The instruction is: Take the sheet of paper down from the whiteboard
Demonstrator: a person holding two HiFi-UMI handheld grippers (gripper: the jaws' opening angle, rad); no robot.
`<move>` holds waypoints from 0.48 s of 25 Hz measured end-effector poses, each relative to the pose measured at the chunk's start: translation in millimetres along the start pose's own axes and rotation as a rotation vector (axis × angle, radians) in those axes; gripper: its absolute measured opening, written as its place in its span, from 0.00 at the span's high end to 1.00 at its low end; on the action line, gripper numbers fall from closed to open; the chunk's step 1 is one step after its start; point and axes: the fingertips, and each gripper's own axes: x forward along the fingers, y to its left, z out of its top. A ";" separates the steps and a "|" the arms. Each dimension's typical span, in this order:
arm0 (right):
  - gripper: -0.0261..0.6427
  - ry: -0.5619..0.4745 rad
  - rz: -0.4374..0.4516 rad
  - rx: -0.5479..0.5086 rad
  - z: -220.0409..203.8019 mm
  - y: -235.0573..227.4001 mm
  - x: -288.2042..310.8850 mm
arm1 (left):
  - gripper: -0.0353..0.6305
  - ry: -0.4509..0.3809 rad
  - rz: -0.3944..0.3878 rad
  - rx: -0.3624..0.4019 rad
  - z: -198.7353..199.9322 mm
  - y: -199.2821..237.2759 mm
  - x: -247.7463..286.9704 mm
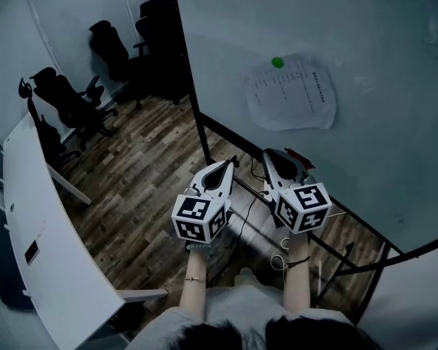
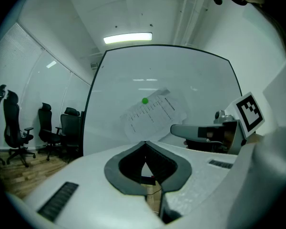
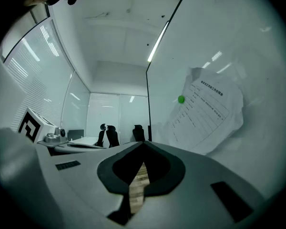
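A crumpled printed sheet of paper [image 1: 290, 93] hangs on the whiteboard [image 1: 379, 64], pinned near its top by a round green magnet [image 1: 277, 62]. The sheet of paper [image 2: 155, 114] and magnet [image 2: 145, 100] show ahead in the left gripper view; the right gripper view has the sheet of paper [image 3: 207, 114] and magnet [image 3: 181, 99] to its right. My left gripper [image 1: 232, 162] and right gripper [image 1: 269, 154] are held side by side below the sheet, apart from the board. Both are shut with nothing between their jaws. The left gripper [image 2: 144, 143] and right gripper [image 3: 143, 144] point level.
The whiteboard stands on a black frame [image 1: 197, 108] with a bottom rail [image 1: 350, 252]. Black office chairs [image 1: 73, 100] stand on the wooden floor at the left. A long white desk [image 1: 36, 239] runs along the left side.
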 end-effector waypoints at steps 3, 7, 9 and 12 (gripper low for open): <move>0.96 -0.006 -0.001 -0.004 7.3 -18.3 11.1 | 0.94 -0.022 -0.022 0.006 9.3 0.4 23.8; 0.96 -0.017 0.013 -0.028 17.5 -37.1 29.7 | 0.94 -0.052 -0.044 0.007 19.1 2.1 61.2; 0.96 -0.017 0.023 -0.046 20.5 -43.0 38.2 | 0.94 -0.050 -0.050 0.002 17.7 2.5 78.2; 0.96 -0.015 0.029 -0.050 20.7 -50.2 44.0 | 0.94 -0.039 -0.074 -0.018 15.4 -4.5 95.7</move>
